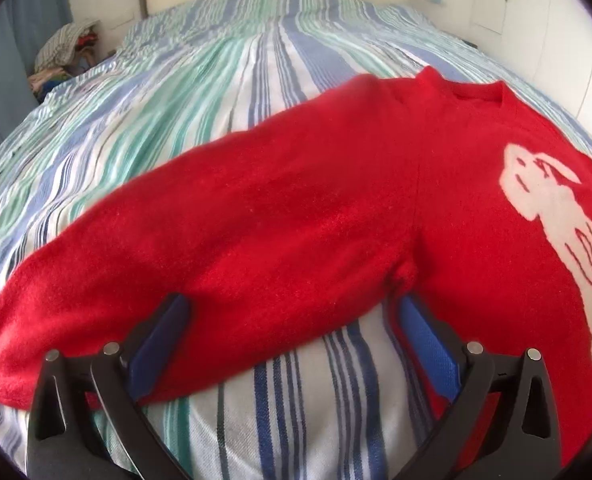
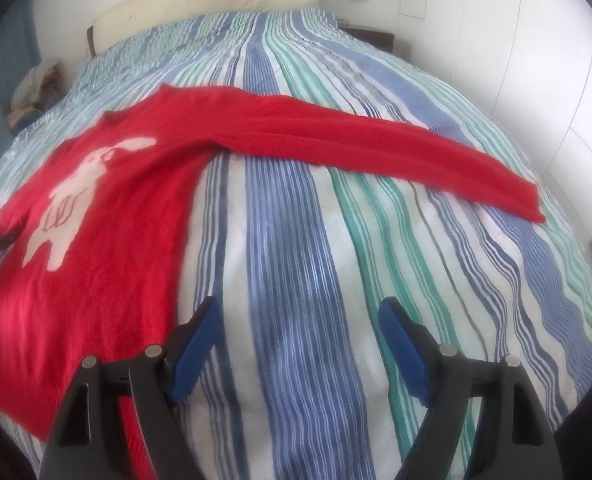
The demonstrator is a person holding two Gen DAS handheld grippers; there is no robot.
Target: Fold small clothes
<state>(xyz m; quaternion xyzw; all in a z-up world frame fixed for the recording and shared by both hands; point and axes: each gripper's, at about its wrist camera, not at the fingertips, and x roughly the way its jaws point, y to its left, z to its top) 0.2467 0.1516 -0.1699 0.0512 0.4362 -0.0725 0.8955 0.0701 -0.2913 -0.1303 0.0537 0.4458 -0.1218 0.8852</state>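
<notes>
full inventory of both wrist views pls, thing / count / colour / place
sweater: 1, red with a white rabbit motif, laid flat on the bed, both sleeves spread out to the sides
bedspread: 1, blue, green and white stripes, covers the bed
headboard: 1, cream, far end of the bed
clothes pile: 1, mixed colours, beside the bed's far left corner
wall: white, right of the bed
left gripper: 1, black with blue pads, open, at the lower edge of the sweater's sleeve
right gripper: 1, black with blue pads, open, over bare bedspread right of the sweater's body
</notes>
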